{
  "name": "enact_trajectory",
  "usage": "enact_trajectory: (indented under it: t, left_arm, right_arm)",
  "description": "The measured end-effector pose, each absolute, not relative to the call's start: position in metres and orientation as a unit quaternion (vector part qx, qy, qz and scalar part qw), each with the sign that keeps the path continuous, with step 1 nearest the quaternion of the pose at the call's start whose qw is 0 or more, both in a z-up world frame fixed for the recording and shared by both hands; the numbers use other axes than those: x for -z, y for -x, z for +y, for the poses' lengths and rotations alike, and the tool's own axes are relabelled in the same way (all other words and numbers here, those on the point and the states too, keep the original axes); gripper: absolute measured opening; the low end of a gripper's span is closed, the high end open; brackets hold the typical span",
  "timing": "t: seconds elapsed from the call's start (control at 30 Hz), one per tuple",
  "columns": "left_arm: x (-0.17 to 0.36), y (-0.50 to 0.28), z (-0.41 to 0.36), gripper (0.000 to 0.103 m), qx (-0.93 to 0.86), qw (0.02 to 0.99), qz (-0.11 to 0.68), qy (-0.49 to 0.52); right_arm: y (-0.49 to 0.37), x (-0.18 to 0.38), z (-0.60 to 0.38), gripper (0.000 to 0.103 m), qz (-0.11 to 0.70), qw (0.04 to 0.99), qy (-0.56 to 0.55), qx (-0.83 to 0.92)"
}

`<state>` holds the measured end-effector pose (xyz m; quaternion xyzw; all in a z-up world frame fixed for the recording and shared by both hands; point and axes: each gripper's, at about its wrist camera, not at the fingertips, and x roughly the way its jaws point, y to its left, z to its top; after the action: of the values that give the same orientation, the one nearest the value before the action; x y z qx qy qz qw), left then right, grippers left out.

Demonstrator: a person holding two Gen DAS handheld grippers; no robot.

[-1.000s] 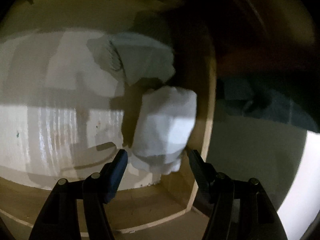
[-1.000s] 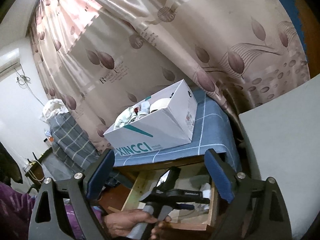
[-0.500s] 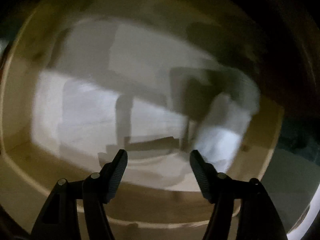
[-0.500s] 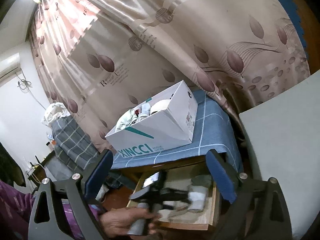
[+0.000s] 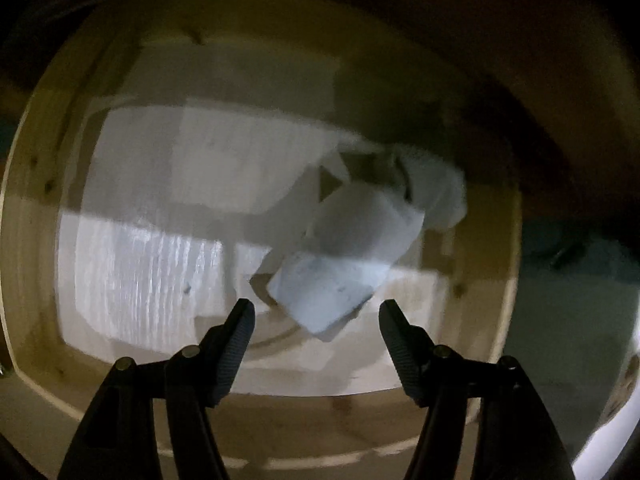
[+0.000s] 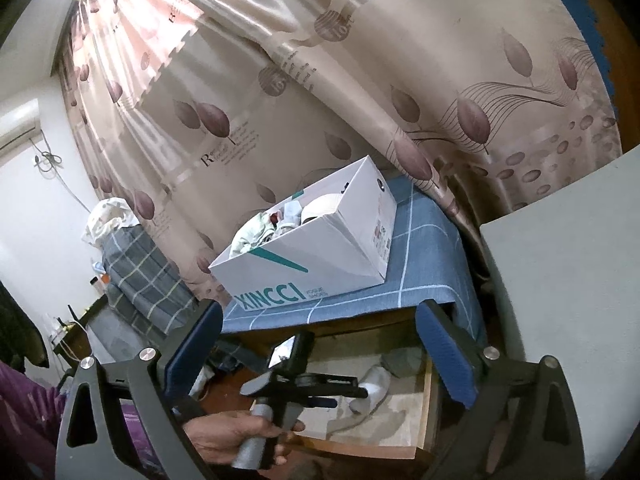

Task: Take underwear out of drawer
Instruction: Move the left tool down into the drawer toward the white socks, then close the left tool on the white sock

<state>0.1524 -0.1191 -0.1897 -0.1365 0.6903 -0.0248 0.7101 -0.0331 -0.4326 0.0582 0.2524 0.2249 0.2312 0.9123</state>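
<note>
A folded white underwear [image 5: 348,256] lies on the floor of the open wooden drawer [image 5: 28,240], towards its right side. A second, greyer piece [image 5: 436,188] is bunched behind it in the shade. My left gripper [image 5: 317,313] points down into the drawer, open, just above the white piece's near corner without touching it. In the right wrist view a hand [image 6: 236,436] holds the left gripper [image 6: 352,396] over the drawer [image 6: 404,448], beside the white underwear [image 6: 374,386]. My right gripper [image 6: 320,348] hangs wide open in front of the table with nothing between its fingers.
A white shoe box [image 6: 320,264] full of small clothes stands on a blue checked cloth [image 6: 424,248] on the table over the drawer. A patterned curtain [image 6: 360,80] hangs behind. A grey flat surface [image 6: 568,280] fills the right side.
The left gripper swung across the drawer and tipped further down; the white underwear, first between its fingertips, now lies just ahead of them. The right fingers spread a little wider.
</note>
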Motion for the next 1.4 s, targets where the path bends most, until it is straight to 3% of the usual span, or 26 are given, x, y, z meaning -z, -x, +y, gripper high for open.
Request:
enact_trajectory:
  t: [0.1, 0.4, 0.53, 0.67, 0.87, 1.03, 1.4]
  left_arm:
    - [0.191, -0.159, -0.118, 0.066, 0.032, 0.71, 0.688, 0.149]
    - [0.207, -0.176, -0.15, 0.066, 0.045, 0.698, 0.713, 0.053]
    - [0.218, -0.176, -0.187, 0.066, 0.068, 0.685, 0.722, -0.07]
    - [0.22, -0.174, -0.208, 0.066, 0.078, 0.692, 0.683, -0.222]
    - [0.222, -0.167, -0.235, 0.066, 0.121, 0.69, 0.635, -0.327]
    - [0.217, -0.173, -0.273, 0.066, 0.155, 0.688, 0.608, -0.365]
    - [0.215, -0.181, -0.261, 0.068, 0.211, 0.688, 0.567, -0.401]
  right_arm:
    - [0.032, -0.058, -0.431, 0.097, 0.227, 0.911, -0.253, -0.235]
    - [0.032, -0.058, -0.427, 0.097, 0.232, 0.908, -0.249, -0.243]
    - [0.031, -0.057, -0.429, 0.097, 0.231, 0.906, -0.253, -0.247]
    - [0.031, -0.057, -0.429, 0.097, 0.229, 0.905, -0.255, -0.251]
    - [0.029, -0.056, -0.428, 0.098, 0.233, 0.903, -0.253, -0.258]
    - [0.029, -0.056, -0.425, 0.098, 0.237, 0.902, -0.249, -0.26]
    - [0.026, -0.055, -0.421, 0.1, 0.246, 0.902, -0.244, -0.258]
